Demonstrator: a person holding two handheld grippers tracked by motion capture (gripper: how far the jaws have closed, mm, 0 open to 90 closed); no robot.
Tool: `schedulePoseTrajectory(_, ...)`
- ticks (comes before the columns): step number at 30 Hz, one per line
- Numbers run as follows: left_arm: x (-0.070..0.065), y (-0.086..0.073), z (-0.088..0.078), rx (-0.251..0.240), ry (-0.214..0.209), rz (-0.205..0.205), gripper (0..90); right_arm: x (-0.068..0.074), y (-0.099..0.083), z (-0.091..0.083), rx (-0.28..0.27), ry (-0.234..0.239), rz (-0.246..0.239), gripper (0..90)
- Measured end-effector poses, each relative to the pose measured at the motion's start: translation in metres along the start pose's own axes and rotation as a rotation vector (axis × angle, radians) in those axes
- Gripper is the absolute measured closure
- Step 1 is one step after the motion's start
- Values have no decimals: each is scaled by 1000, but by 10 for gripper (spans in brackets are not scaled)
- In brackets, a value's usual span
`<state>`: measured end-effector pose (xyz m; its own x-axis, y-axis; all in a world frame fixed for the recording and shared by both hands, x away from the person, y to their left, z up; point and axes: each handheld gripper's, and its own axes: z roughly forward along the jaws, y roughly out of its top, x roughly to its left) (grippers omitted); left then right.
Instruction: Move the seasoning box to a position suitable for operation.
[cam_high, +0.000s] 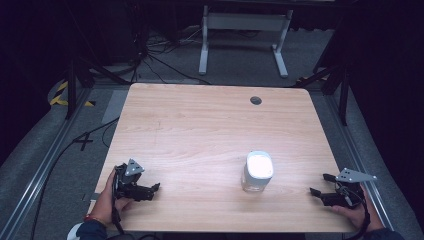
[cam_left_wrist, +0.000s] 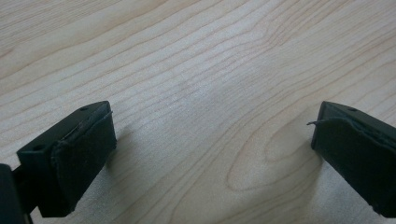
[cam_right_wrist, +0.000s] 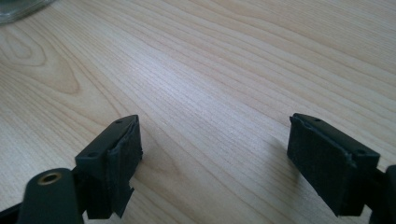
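Note:
A clear jar with a white lid (cam_high: 258, 171) stands upright on the wooden table (cam_high: 200, 125), right of centre near the front. My left gripper (cam_high: 154, 191) rests low on the table at the front left, held in a hand and pointing right. In the left gripper view its jaws (cam_left_wrist: 212, 128) stand wide apart over bare wood, open. My right gripper (cam_high: 318, 184) lies at the front right, pointing left toward the jar, a short way from it. In the right gripper view it (cam_right_wrist: 215, 135) is open with nothing between its pads, and the jar's glass base (cam_right_wrist: 18, 7) peeks in at the top left corner.
A dark round grommet hole (cam_high: 255, 100) sits near the table's far edge. Behind the table stands a white frame with legs (cam_high: 240, 30) on grey carpet. Cables (cam_high: 95, 132) run across the floor at the left. Metal rails flank both sides of the table.

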<state>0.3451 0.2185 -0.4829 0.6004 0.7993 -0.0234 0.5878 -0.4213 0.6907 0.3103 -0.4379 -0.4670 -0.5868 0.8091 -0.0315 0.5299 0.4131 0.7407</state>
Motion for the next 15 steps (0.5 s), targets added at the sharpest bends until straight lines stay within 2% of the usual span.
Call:
schedulePoseTrajectory(3,-1,0,0,-5,4,-1,2,0,0,0,-1,0,-1,178)
schedulePoseTrajectory(4,-1,0,0,4,2,7,3,0,0,0,-1,0,-1,177)
schedulePoseTrajectory(5,-1,1,0,-3,-1,32,14,0,0,0,0,-1,1,177)
schedulePoseTrajectory(8,-2,1,1,1,-20,24,16,0,0,1,-1,-1,0,176)
schedulePoseTrajectory(12,-2,5,2,7,-38,61,33,0,0,0,-1,-4,2,176)
schedulePoseTrajectory(13,-2,6,2,15,-53,62,50,0,0,0,-1,-4,3,176)
schedulePoseTrajectory(15,-3,9,3,17,-50,62,69,0,0,1,-2,-5,1,176)
